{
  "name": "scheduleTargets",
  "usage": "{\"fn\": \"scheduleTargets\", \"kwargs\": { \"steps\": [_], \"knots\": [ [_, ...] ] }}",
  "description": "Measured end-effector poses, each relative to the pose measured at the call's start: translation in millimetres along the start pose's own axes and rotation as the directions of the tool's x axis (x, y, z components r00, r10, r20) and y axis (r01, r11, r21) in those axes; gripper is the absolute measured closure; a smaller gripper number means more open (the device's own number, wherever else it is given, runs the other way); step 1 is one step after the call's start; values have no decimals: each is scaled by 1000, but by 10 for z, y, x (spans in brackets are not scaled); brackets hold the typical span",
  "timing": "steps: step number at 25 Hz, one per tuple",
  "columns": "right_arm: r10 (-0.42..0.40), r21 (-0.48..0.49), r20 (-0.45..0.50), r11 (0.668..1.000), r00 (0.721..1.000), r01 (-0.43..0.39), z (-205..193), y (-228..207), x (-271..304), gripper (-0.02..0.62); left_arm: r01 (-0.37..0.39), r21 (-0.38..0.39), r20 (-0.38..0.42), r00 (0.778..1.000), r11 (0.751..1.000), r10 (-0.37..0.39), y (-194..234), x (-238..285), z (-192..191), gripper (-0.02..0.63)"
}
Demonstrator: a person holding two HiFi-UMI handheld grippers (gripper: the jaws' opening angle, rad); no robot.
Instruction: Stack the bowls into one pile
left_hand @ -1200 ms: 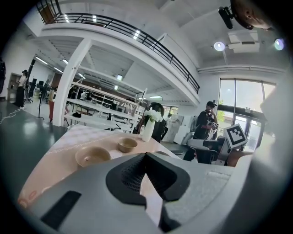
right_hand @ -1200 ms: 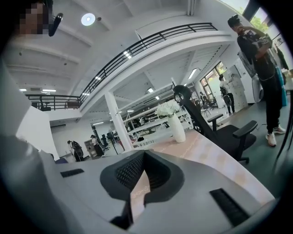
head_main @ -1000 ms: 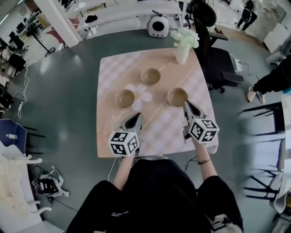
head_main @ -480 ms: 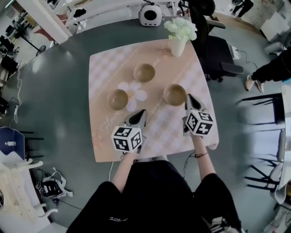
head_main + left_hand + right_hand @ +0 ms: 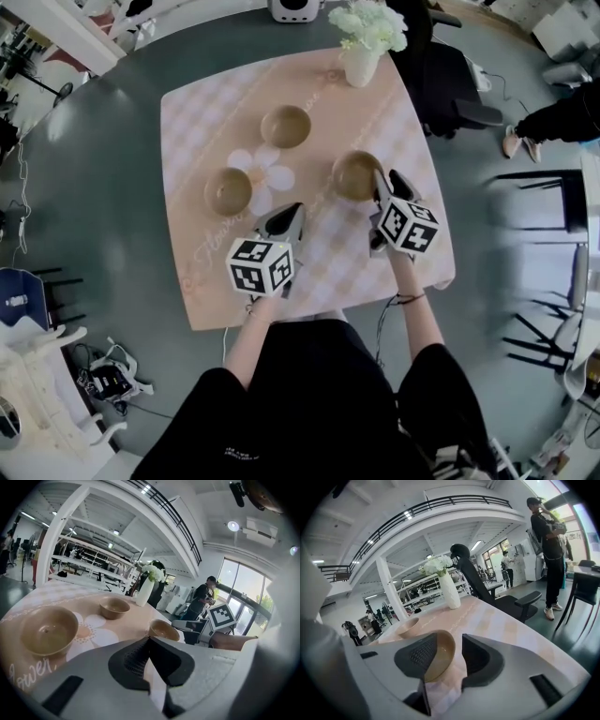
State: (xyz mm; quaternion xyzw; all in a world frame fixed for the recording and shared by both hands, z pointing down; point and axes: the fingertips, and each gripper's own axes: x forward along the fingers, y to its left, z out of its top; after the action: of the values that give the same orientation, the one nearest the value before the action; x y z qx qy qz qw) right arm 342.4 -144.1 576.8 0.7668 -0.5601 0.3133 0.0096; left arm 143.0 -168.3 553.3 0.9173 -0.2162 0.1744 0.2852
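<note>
The right gripper (image 5: 449, 644) has just been opening its jaws and they now stand wide apart. The rim of the right-hand bowl (image 5: 440, 660) shows in the gap, and neither pad presses on it. To take it well, I would slide one jaw inside the wall and one outside, seat them deep, then close squarely, since a shallow pinch on a rim would probably let the bowl tip. Lift it straight up before carrying it across the table (image 5: 187, 112) to the left-hand bowl (image 5: 228, 190) or the far bowl (image 5: 285, 126), well clear of the vase (image 5: 359, 61). The left gripper (image 5: 289, 217), jaws together and empty, could steady the receiving bowl
</note>
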Motion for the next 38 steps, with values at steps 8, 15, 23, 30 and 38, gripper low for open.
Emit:
{"fn": "scheduleTargets", "kwargs": {
  "steps": [8, 15, 23, 30, 38],
  "knots": [
    [-18, 58, -53, 998, 998, 21, -45, 27, 144, 459, 17, -3, -24, 1000, 1000, -17, 17, 61, -56, 609],
    [-79, 44, -105, 995, 991, 84, -104, -65, 206, 545, 11, -17, -24, 1000, 1000, -11, 63, 39, -70, 609],
    [-80, 88, -136, 992, 987, 93, -133, -86, 218, 582, -2, -23, -20, 1000, 1000, 1, 81, 1, -89, 609],
    [-52, 110, -135, 992, 989, 67, -125, -12, 180, 586, -17, -25, -1, 1000, 1000, 17, 89, -94, -78, 609],
    [5, 127, -112, 992, 994, 10, -77, 187, 136, 586, -42, -38, 31, 999, 998, 43, 129, -243, -57, 609]
  ]
}}
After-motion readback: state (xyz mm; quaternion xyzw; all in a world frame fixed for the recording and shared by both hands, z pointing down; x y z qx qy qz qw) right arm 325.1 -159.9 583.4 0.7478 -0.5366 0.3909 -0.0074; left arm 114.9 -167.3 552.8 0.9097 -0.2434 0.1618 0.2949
